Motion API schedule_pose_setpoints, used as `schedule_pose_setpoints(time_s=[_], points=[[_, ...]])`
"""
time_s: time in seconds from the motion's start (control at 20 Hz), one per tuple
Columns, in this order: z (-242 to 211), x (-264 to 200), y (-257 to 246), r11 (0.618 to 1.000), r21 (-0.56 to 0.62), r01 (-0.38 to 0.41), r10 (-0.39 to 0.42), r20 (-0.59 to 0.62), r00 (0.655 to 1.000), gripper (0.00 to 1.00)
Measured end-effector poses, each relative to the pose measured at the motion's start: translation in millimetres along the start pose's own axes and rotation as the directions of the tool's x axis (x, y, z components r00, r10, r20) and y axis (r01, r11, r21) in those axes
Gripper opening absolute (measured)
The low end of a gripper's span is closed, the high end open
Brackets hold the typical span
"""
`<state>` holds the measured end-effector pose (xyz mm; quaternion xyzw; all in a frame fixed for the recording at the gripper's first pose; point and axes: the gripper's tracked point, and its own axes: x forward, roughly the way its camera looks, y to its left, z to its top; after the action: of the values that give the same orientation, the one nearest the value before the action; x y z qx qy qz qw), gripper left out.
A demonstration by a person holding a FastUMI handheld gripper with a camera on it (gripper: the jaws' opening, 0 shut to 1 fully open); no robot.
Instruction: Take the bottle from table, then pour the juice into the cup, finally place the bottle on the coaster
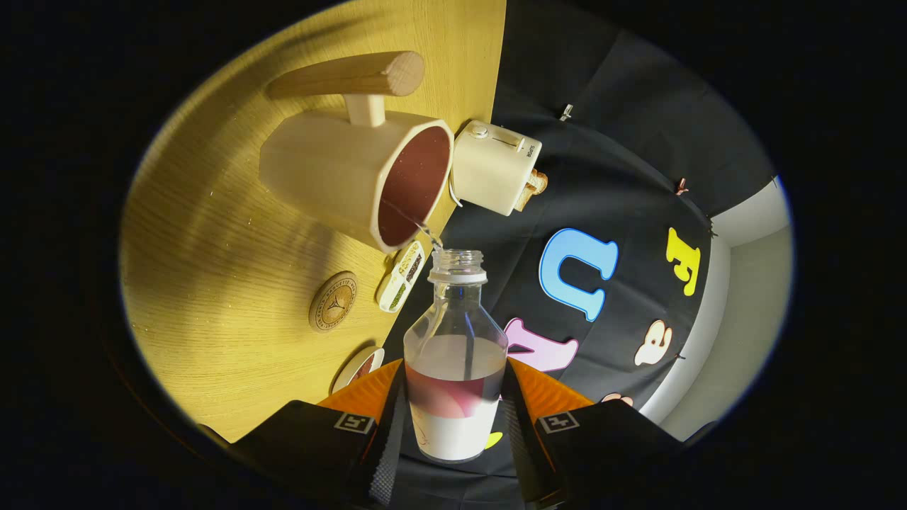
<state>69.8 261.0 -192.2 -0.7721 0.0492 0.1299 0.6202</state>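
My claw (457, 418) pinches juice bottle (455, 354), tipped sideways, mouth at wooden cup (354, 173) rim, thin stream going in.

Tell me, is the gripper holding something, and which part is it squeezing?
Yes. The gripper holds the clear juice bottle, one finger pressing each side of its lower body at the label, the neck and open mouth pointing toward the cup.

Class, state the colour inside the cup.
Dark reddish-brown inside the cup, cream outside; seen best in the gripper view.
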Motion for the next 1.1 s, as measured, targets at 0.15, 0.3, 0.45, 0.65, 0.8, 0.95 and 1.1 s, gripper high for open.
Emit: schedule_pose_setpoints(time_s=[0.15,0.3,0.45,0.65,0.8,0.95,1.1], points=[[5,-2,0,1.000,-0.020,0.009,-0.009,0.016,1.000,0.69],[12,-3,-2,0.999,-0.035,0.016,-0.015,0.034,0.999,0.69],[17,-2,-4,0.998,-0.050,0.024,-0.022,0.048,0.999,0.69],[19,3,-6,0.998,-0.055,0.029,-0.027,0.043,0.999,0.69],[17,5,-8,0.998,-0.063,0.032,-0.030,0.034,0.999,0.69],[13,5,-7,0.997,-0.073,0.037,-0.034,0.036,0.999,0.69],[11,3,-6,0.994,-0.096,0.043,-0.039,0.045,0.998,0.69]])
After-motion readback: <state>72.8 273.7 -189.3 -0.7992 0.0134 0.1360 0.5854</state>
